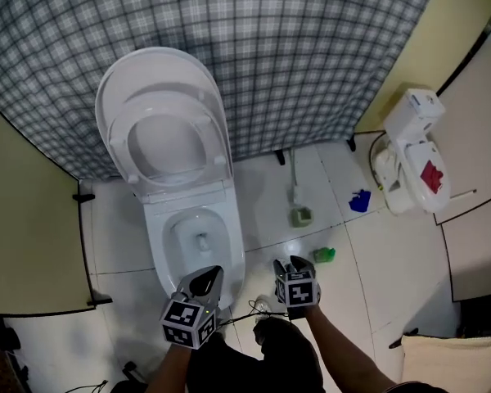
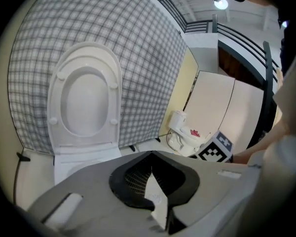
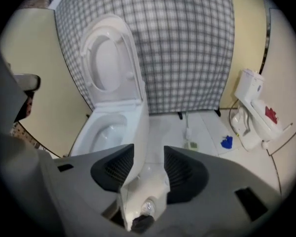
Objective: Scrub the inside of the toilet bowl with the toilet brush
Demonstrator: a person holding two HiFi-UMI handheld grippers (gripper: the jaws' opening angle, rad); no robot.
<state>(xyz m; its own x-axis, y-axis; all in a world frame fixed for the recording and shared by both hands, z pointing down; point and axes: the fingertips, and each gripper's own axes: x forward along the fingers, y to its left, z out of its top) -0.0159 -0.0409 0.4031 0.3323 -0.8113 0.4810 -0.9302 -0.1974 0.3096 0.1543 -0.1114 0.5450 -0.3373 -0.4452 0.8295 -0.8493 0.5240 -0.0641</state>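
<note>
The white toilet (image 1: 198, 236) stands with lid and seat (image 1: 159, 129) raised, its bowl (image 3: 106, 130) open to view. The toilet brush (image 1: 295, 188), a thin pale handle with a greenish head, stands on the floor at the foot of the curtain, to the right of the toilet; the right gripper view shows this brush (image 3: 188, 132) too. My left gripper (image 1: 204, 281) hangs over the bowl's front rim, jaws shut and empty (image 2: 151, 153). My right gripper (image 1: 291, 265) is just right of the bowl, well short of the brush, open with nothing between its fingers (image 3: 149, 149).
A grey plaid curtain (image 1: 311, 56) hangs behind the toilet. A white unit with a red mark (image 1: 413, 162) sits at the right wall. A blue item (image 1: 360, 201) and a green one (image 1: 324, 255) lie on the tiles. Yellow partitions (image 1: 24, 219) close the left side.
</note>
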